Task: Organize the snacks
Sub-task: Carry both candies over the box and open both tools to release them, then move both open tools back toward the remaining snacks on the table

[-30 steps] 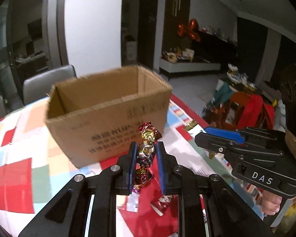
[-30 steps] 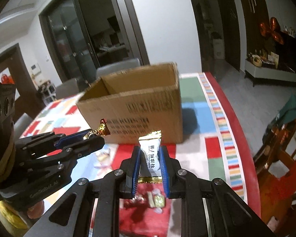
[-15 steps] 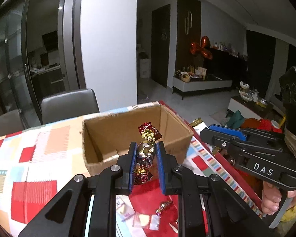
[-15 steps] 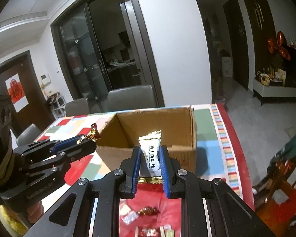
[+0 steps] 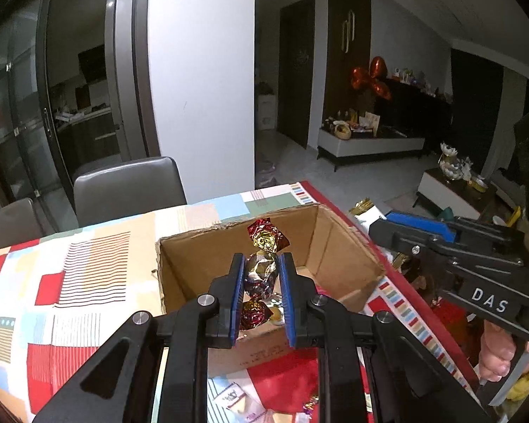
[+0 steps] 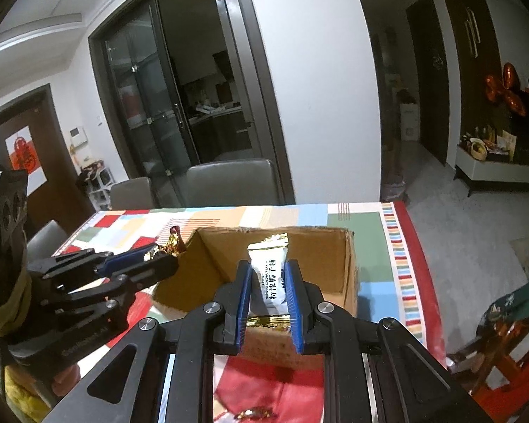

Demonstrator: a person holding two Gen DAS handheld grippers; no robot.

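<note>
Now | left tongs (image 5: pixel 262 294) grip foil candy (image 5: pixel 261 271) | right tongs (image 6: pixel 268 294) grip white candy (image 6: pixel 269 278) | risk: early release misses cardboard box (image 5: pixel 345 264)

"DAS" on right claw (image 5: pixel 388 227) body

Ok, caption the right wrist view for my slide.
Right gripper holds a white candy packet above the open cardboard box.

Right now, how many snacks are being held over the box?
2: a foil candy in the left gripper, a white packet in the right gripper, both above the cardboard box. Others lie loose below.
</note>
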